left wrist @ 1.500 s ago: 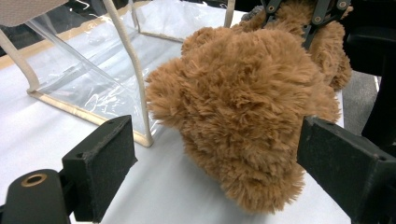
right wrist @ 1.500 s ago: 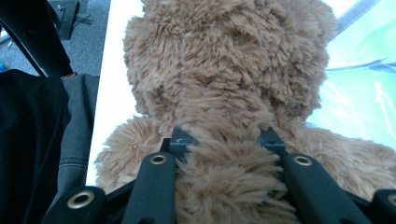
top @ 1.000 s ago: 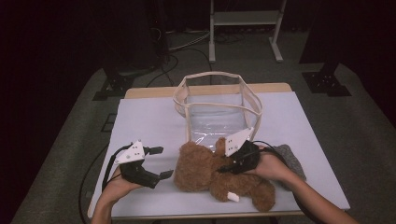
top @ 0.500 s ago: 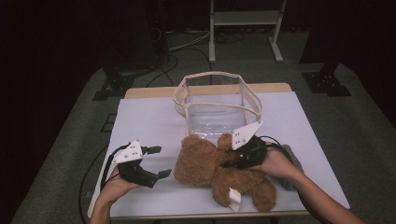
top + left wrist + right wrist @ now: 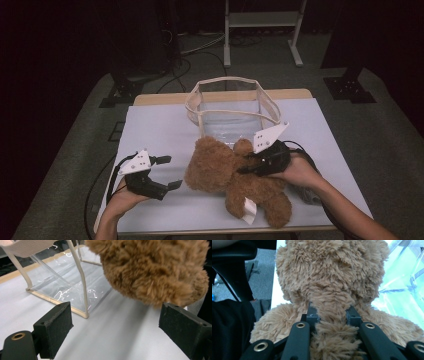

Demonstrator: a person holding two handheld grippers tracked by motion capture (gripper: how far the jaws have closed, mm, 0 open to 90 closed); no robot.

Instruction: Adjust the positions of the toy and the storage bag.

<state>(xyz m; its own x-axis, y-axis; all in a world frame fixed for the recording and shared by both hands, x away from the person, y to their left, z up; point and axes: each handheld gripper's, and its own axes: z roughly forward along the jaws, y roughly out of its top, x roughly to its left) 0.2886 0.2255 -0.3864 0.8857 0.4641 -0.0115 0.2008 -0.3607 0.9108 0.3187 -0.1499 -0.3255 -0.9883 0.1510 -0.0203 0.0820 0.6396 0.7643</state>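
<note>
High view: brown plush teddy bear (image 5: pixel 235 175) lies near the front edge of the white-covered table (image 5: pixel 160 130), right of its middle | right gripper (image 5: pixel 250 167) clamped on the bear's neck, jaws just closing tighter | left gripper (image 5: pixel 167 172) gaping, empty, just beside the bear's head | clear plastic bag with cream trim (image 5: pixel 232 107) stands behind, toward the back edge.

We see a brown, shaggy teddy bear (image 5: pixel 235 180) on its front on the white table, head toward our left, legs toward the near edge, a white tag at its leg, neck pinched.
</note>
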